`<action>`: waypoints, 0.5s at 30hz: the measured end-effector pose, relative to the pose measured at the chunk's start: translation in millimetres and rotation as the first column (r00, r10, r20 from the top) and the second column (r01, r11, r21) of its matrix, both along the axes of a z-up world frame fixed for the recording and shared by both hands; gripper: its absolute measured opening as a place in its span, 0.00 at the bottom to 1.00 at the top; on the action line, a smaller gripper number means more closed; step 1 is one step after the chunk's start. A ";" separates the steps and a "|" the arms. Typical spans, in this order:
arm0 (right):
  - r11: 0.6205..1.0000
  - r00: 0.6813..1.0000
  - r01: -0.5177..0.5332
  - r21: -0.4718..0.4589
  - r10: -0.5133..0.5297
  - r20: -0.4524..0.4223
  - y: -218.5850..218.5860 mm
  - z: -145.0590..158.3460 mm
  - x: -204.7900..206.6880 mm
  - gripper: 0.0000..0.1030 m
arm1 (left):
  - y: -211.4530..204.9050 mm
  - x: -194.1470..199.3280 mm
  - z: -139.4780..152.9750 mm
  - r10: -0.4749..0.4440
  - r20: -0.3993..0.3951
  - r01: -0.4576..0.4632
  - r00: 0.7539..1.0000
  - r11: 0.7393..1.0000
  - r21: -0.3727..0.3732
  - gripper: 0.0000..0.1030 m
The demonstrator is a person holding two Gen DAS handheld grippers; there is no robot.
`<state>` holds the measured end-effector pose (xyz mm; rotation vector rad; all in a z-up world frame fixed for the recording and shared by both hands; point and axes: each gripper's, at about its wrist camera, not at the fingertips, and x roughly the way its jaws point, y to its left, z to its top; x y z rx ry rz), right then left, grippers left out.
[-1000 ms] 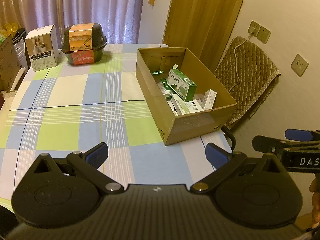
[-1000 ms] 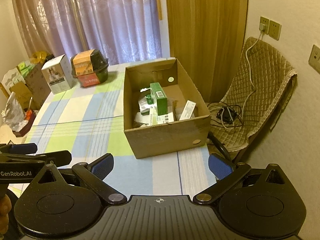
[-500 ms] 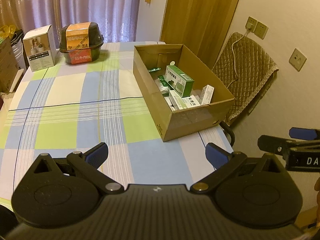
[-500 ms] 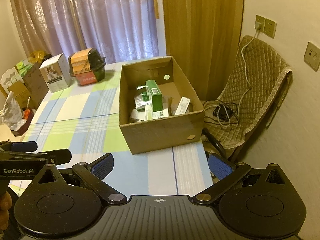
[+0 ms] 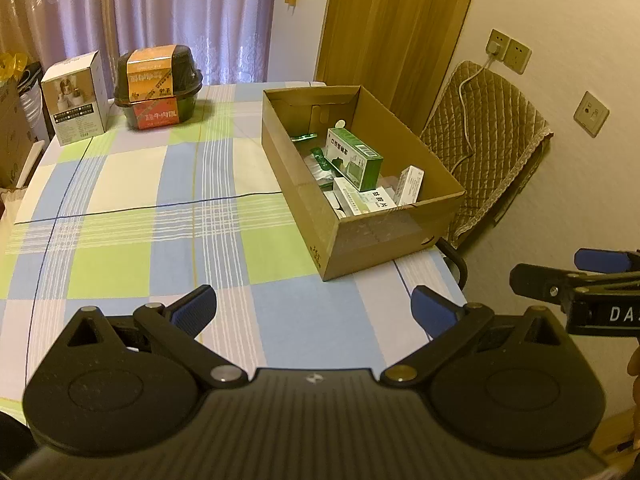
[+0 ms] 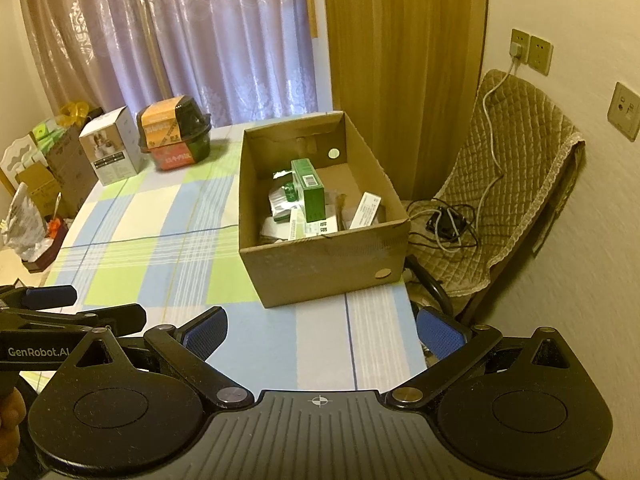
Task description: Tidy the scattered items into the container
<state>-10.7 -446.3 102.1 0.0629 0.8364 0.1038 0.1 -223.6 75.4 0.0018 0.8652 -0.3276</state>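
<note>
Far ahead of our two wide-open, empty claws, left claw (image 5: 314,306) and right claw (image 6: 322,330), the cardboard box (image 5: 384,236) of small packs on the bench (image 5: 160,216).

Left claw (image 5: 314,308): matte black ribbed body, two round discs, silver pivot screws, blue textured fingertips (image 5: 196,312). Right claw (image 6: 322,330) matches it, with a crosshair mark; white "GenRobot.AI" lettering on the left's side.

Both wrist cams sit side by side off the table's (image 5: 168,216) near edge, facing across it; both frame the cardboard box (image 6: 320,268) by the right edge.
</note>
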 end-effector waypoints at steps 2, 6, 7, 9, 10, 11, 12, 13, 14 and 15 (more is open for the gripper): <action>1.000 1.000 0.001 0.000 -0.001 -0.001 0.1 0.0 0.0 1.00 | -0.1 0.3 -0.3 -0.001 0.002 0.001 1.000 1.000 0.000 0.99; 1.000 1.000 0.000 0.000 0.000 -0.002 0.9 -0.2 0.4 1.00 | -1.1 1.2 -0.6 -0.003 0.000 0.003 1.000 1.000 -0.002 0.99; 1.000 1.000 0.000 0.000 0.000 -0.002 1.4 -0.6 0.4 1.00 | -0.9 1.2 -0.7 -0.003 0.000 0.003 1.000 1.000 -0.002 0.99; 1.000 1.000 0.000 -0.001 0.000 -0.002 1.4 -0.7 0.4 1.00 | -0.7 1.9 -1.1 -0.005 -0.001 0.005 1.000 1.000 -0.006 0.99; 1.000 1.000 0.000 -0.001 0.000 -0.003 1.5 -0.8 0.4 1.00 | -1.0 1.9 -1.1 -0.007 0.002 0.007 1.000 1.000 -0.005 0.99; 1.000 1.000 0.000 -0.001 0.000 -0.004 2.0 -1.3 0.4 1.00 | -1.4 1.4 -0.9 -0.009 0.007 0.009 1.000 1.000 -0.004 0.99; 1.000 1.000 0.000 -0.001 0.000 -0.005 2.4 -1.8 0.4 1.00 | -1.7 1.1 -0.7 -0.008 0.011 0.008 1.000 1.000 -0.003 0.99; 1.000 1.000 0.000 -0.001 0.000 -0.006 2.6 -2.2 0.4 1.00 | -1.9 0.9 -0.7 -0.005 0.013 0.005 1.000 1.000 -0.006 0.99; 1.000 1.000 0.001 -0.001 -0.001 -0.007 2.9 -2.8 0.6 1.00 | -1.7 0.5 -0.5 -0.006 0.016 0.006 1.000 1.000 -0.013 0.99; 1.000 1.000 0.001 -0.001 -0.001 -0.007 3.1 -3.0 0.7 1.00 | -1.5 0.3 -0.3 -0.008 0.019 0.009 1.000 1.000 -0.015 0.99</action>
